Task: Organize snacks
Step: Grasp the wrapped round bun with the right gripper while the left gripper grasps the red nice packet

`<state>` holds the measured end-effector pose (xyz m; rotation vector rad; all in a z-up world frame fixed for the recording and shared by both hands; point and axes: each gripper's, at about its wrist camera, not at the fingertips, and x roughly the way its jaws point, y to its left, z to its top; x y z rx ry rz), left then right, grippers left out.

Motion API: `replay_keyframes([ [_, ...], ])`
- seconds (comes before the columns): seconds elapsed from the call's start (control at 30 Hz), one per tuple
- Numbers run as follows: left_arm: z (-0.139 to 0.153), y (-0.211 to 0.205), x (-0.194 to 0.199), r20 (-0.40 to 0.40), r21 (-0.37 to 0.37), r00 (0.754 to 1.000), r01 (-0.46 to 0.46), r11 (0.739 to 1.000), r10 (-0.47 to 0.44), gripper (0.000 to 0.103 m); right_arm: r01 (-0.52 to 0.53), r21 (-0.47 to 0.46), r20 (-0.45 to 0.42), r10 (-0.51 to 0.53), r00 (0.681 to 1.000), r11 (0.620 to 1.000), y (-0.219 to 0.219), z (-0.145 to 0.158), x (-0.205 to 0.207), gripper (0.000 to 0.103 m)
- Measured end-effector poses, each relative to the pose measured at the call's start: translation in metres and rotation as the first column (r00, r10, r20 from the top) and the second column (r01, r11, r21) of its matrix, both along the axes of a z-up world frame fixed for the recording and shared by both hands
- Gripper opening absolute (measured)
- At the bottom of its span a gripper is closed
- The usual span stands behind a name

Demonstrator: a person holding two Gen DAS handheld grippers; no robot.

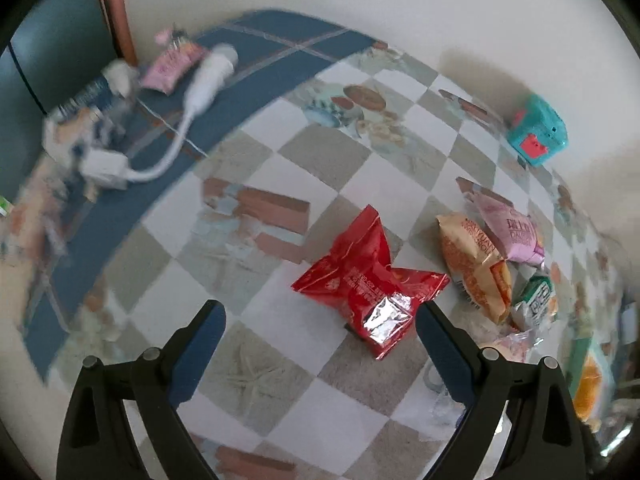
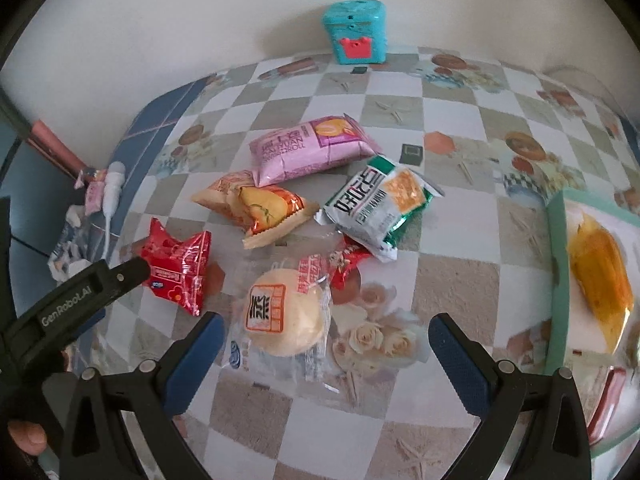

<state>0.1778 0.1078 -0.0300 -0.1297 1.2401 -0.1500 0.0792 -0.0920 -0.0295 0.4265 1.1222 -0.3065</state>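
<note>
On the checkered tablecloth [image 2: 452,240], a loose cluster of snacks is seen: a red packet [image 1: 368,284], an orange packet [image 2: 260,208], a pink swiss-roll pack [image 2: 312,148], a green-and-white cracker pack [image 2: 380,208] and a clear-wrapped steamed bun [image 2: 286,316]. The red packet lies just ahead of the left gripper [image 1: 320,324], whose jaws are spread wide with nothing held; its right finger is close beside the packet's foil end. The right gripper [image 2: 326,340] is likewise released and empty, with the bun lying between its fingers. At the right edge a green-rimmed tray [image 2: 556,264] is seen, already holding an orange-wrapped snack [image 2: 600,276], and is judged the likely destination. A teal box [image 2: 356,32] stands by the wall, well apart. The slick, puffed wrappers could slide or squirt out if pinched off-centre, and neighbouring packs could be nudged, since they lie touching and overlapping.
</note>
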Motion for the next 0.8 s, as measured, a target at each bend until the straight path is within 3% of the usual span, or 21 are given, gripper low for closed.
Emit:
replay_keyframes([
  [0.03, -0.004, 0.004, 0.004, -0.022, -0.054, 1.0, -0.019, 0.998, 0.018, 0.096, 0.005, 0.006, -0.005, -0.005, 1.0, 1.0, 0.0, -0.003, 0.002, 0.103],
  [0.1, -0.009, 0.006, 0.011, -0.049, -0.093, 0.998, -0.051, 0.994, 0.046, 0.096, 0.008, 0.026, -0.01, -0.008, 1.0, 1.0, 0.001, -0.007, 0.006, 0.103],
  [0.37, -0.03, -0.014, 0.034, -0.107, -0.022, 0.993, -0.052, 0.998, 0.05, 0.096, -0.015, 0.005, -0.032, 0.015, 0.999, 1.0, 0.01, -0.022, 0.021, 0.103],
  [0.47, -0.036, -0.021, 0.036, -0.131, -0.051, 0.991, -0.041, 0.998, 0.034, 0.096, -0.023, 0.0, -0.04, 0.023, 0.999, 1.0, 0.014, -0.026, 0.024, 0.103],
  [0.67, -0.037, -0.031, 0.034, -0.128, 0.002, 0.99, -0.057, 0.998, 0.056, 0.096, -0.039, 0.019, -0.048, 0.04, 0.998, 0.999, 0.02, -0.032, 0.025, 0.099],
  [0.77, -0.035, -0.029, 0.031, -0.108, 0.042, 0.992, -0.059, 0.997, 0.063, 0.081, -0.038, 0.054, -0.047, 0.04, 0.998, 0.998, 0.018, -0.035, 0.023, 0.083],
  [0.8, -0.033, -0.029, 0.03, -0.098, 0.058, 0.993, -0.059, 0.997, 0.065, 0.067, -0.035, 0.065, -0.045, 0.038, 0.998, 0.997, 0.017, -0.036, 0.023, 0.074],
])
